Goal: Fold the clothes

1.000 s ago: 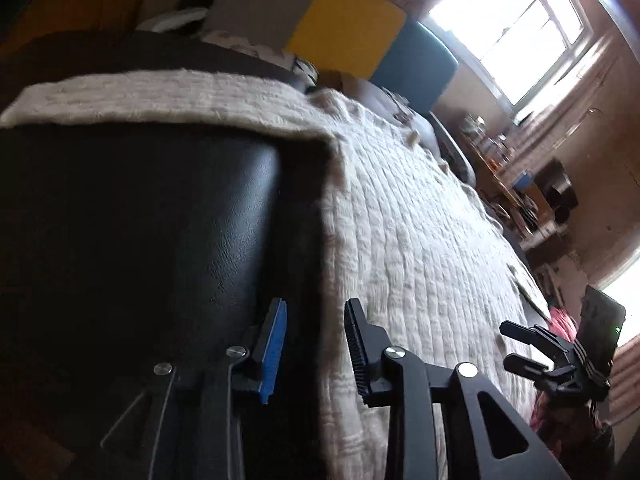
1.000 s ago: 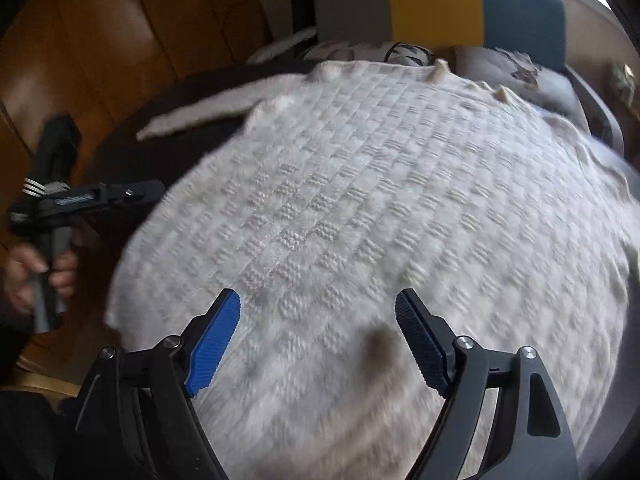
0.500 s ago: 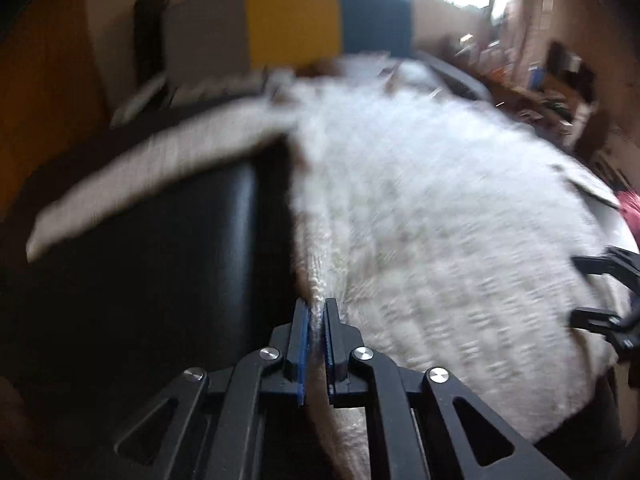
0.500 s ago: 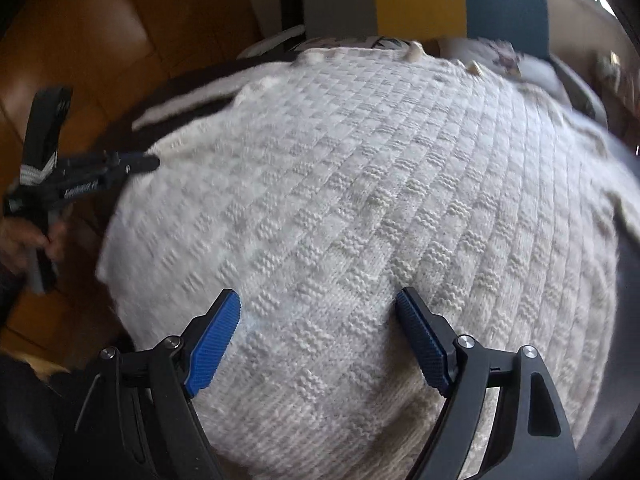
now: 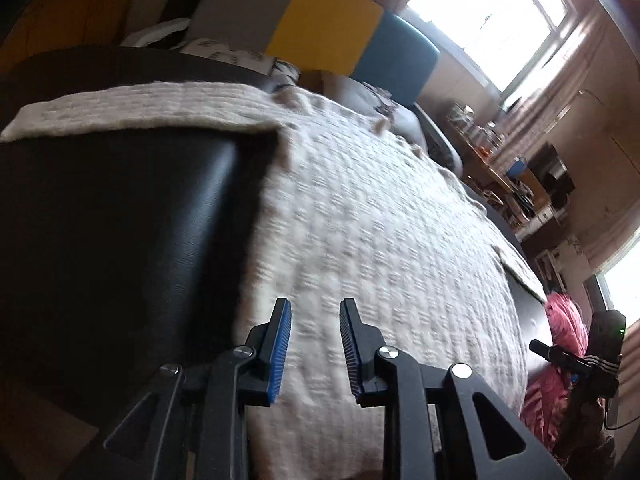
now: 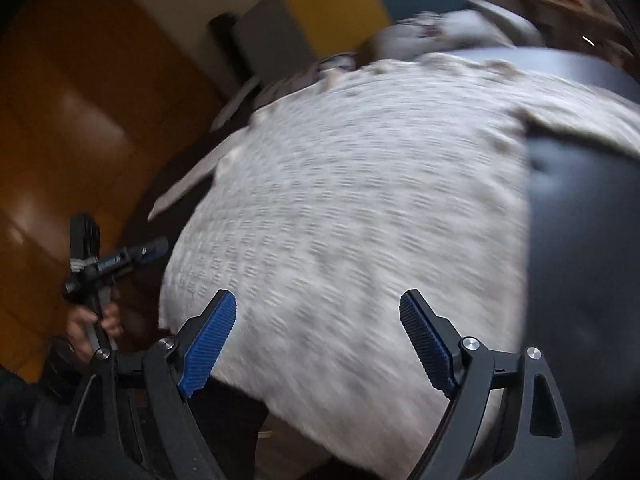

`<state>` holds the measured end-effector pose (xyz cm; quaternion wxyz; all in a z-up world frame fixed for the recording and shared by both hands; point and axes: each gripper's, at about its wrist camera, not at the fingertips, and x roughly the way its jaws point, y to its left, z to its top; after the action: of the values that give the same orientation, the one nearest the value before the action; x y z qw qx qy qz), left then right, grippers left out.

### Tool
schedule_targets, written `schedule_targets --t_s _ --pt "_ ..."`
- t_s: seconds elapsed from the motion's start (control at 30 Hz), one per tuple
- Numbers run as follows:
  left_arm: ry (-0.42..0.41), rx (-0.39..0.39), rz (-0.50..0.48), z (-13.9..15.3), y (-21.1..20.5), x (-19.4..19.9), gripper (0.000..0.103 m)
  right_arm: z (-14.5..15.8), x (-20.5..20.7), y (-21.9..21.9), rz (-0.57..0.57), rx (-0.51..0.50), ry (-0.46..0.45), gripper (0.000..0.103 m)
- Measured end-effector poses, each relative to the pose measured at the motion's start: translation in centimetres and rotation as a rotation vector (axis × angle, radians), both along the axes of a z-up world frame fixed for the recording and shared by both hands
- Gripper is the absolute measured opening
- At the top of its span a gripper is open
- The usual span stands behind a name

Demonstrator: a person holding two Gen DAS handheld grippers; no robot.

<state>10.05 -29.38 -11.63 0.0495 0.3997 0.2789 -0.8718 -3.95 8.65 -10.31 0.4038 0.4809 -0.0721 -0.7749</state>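
Observation:
A cream knitted sweater (image 5: 380, 240) lies spread flat on a black padded table (image 5: 120, 220), one sleeve (image 5: 140, 108) stretched out to the left. My left gripper (image 5: 315, 308) hovers over the sweater's left side edge. Its jaws are opening, and no cloth is pinched between the pads. In the right wrist view the sweater (image 6: 360, 200) is blurred. My right gripper (image 6: 318, 304) stands over the hem, jaws wide and still opening, holding nothing. The left gripper (image 6: 108, 264) shows there at the left, held in a hand.
A chair back with grey, yellow and blue panels (image 5: 328, 32) stands beyond the table. A grey garment (image 5: 372, 100) lies past the collar. A pink cloth (image 5: 560, 340) sits at the right, near the right gripper (image 5: 568, 360). Cluttered shelves (image 5: 520, 184) line the wall.
The left gripper pinched the sweater's side edge half a second ago and has now opened and let it go. The right gripper swung rightward along the hem and rolled.

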Motion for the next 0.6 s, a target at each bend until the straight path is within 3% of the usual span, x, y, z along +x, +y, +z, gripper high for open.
schedule_targets --t_s 0.2,0.6 --pt "-0.071 -0.021 -0.075 -1.0 3.6 -2.6 0.025 -2.9 0.5 6.4 -0.155 -0.139 -0.109 0.087" --pt "-0.116 -0.067 -0.107 -1.6 5.7 -3.5 0.026 -4.5 -0.6 6.6 -0.189 -0.24 -0.13 0.087"
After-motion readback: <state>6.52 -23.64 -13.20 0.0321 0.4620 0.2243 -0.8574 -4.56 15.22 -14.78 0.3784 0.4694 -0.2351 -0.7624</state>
